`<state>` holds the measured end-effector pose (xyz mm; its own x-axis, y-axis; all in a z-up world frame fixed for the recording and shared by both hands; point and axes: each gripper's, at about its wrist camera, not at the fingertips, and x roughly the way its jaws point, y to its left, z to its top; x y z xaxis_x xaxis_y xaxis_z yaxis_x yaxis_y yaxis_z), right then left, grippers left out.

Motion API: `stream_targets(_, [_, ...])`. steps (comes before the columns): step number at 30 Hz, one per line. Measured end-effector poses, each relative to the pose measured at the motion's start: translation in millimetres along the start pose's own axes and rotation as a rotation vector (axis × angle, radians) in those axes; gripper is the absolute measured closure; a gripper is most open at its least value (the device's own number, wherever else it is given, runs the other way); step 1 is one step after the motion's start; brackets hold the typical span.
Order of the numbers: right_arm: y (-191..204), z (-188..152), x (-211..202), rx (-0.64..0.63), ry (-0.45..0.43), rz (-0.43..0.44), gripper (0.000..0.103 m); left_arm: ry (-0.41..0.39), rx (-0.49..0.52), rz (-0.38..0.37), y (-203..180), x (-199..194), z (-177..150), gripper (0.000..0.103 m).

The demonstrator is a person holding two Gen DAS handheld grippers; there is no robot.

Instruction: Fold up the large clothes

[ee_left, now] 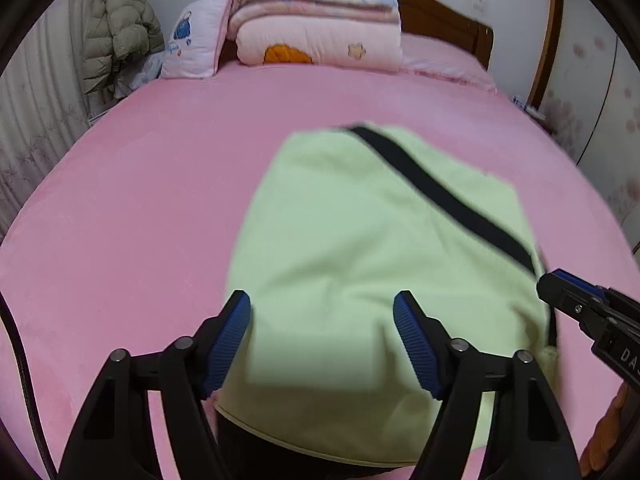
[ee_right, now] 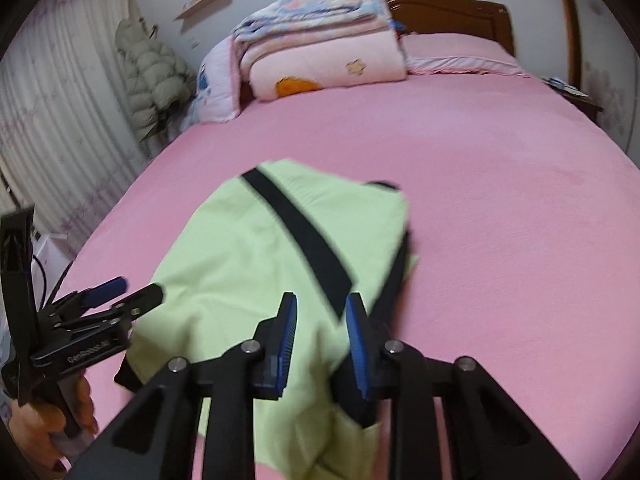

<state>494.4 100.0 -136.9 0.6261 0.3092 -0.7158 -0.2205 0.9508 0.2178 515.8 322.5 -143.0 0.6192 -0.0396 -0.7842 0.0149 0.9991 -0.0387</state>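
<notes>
Here, a light green garment (ee_left: 360, 240) with a black stripe (ee_left: 440, 196) lies folded on the pink bed sheet (ee_left: 140, 200), near the foot end. Left gripper (ee_left: 322, 340) hangs over its near edge, fingers (ee_left: 232, 340) wide apart, cloth below them, not pinched. Right gripper (ee_right: 320, 340) sits over the garment's right side, blue pads (ee_right: 288, 340) a narrow gap apart; cannot tell whether cloth is nipped. Folded quilts (ee_left: 320, 20) stacked at the headboard (ee_left: 440, 20), puffy coat (ee_left: 116, 28) hanging by the curtain (ee_left: 32, 112)

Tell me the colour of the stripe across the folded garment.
Black, on a light green garment; the stripe shows best in the left wrist view.
</notes>
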Motion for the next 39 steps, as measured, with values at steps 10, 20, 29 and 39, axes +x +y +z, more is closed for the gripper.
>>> stream_targets(10, [-27,-26,55,0.005,0.149,-0.116,0.093,-0.019,0.074,0.064,-9,12,-23,0.040])
stream_targets(20, [-13,-25,14,0.014,0.154,-0.126,0.089,0.010,0.061,0.053,-21,-21,-16,0.020])
stream_targets(29, [4,-17,-98,0.040,0.077,-0.083,0.071,-0.014,0.073,0.105,-63,-125,-14,0.019])
stream_targets(39, [7,-27,-246,0.022,-0.032,-0.110,0.052,-0.044,0.109,0.077,-122,-248,-45,0.011])
